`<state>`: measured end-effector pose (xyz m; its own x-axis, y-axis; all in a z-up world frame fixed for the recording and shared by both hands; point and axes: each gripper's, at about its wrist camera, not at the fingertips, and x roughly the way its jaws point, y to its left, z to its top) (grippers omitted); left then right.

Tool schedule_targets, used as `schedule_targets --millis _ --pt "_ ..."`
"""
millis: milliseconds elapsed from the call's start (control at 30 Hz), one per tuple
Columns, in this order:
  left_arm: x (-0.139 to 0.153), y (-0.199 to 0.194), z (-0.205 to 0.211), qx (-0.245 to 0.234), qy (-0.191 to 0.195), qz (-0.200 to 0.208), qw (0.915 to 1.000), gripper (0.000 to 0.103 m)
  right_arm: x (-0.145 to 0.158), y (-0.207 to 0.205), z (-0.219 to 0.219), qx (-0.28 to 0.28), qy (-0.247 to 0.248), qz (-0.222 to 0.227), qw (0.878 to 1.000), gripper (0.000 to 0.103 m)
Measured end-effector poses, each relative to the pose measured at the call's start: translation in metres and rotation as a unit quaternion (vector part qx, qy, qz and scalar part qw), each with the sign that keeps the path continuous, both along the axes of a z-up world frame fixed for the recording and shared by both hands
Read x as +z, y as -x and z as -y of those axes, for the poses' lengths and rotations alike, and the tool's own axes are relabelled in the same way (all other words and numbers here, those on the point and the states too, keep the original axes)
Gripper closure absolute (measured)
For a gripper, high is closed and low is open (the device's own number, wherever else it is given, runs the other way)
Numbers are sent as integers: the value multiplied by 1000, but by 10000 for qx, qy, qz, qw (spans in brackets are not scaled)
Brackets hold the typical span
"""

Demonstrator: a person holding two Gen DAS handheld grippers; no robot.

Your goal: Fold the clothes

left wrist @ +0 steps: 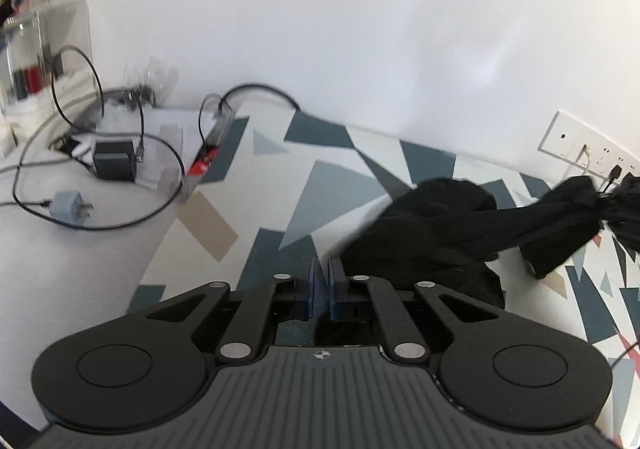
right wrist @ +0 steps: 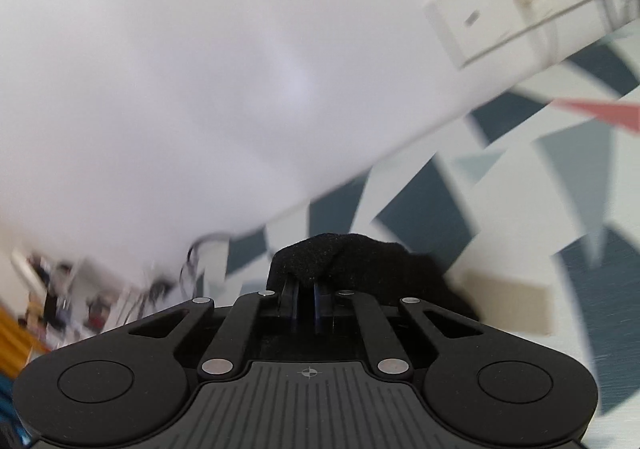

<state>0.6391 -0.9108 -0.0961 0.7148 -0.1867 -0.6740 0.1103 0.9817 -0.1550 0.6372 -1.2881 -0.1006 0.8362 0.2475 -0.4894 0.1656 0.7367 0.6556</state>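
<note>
**Operator:** On the patterned desk [left wrist: 328,185], by the white wall. Black garment [left wrist: 440,237] lies bunched to the right of my left gripper [left wrist: 325,273]; one long part stretches up and away toward the wall sockets [left wrist: 592,153]. Left jaws drawn together, and I see no cloth between them. The heap sits just beside them.

**Spotter:** And the right?

**Operator:** Right gripper [right wrist: 306,289] has its jaws closed on a fold of that garment, which humps over the fingertips. View is blurred, tilted.

**Spotter:** So the step is lifting to spread it out?

**Operator:** My guess, yes. To do it well I'd want the left on a matching edge or corner before pulling, otherwise it hangs as a rope from one pinch. Keep the lift slow so the thin fabric doesn't slip, and keep it off the black cables [left wrist: 92,121] and grey charger [left wrist: 66,205] on the left.

**Spotter:** Fabric condition?

**Operator:** Matte black, soft, badly crumpled, twisted along the stretched part. I cannot tell what kind of garment it is.
</note>
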Motion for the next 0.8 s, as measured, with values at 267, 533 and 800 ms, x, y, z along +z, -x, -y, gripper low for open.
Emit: schedule_targets --millis 267,533,800 --pt "11 18 23 -828 111 125 9964 91 44 74 64 -1281 118 693 9893 97" --pt "5 38 52 -1372 261 124 9901 53 97 78 66 -1174 1558 533 9793 97" --pt "28 59 42 -1542 418 717 9846 23 153 5 -46 928 1037 1028 9849 97"
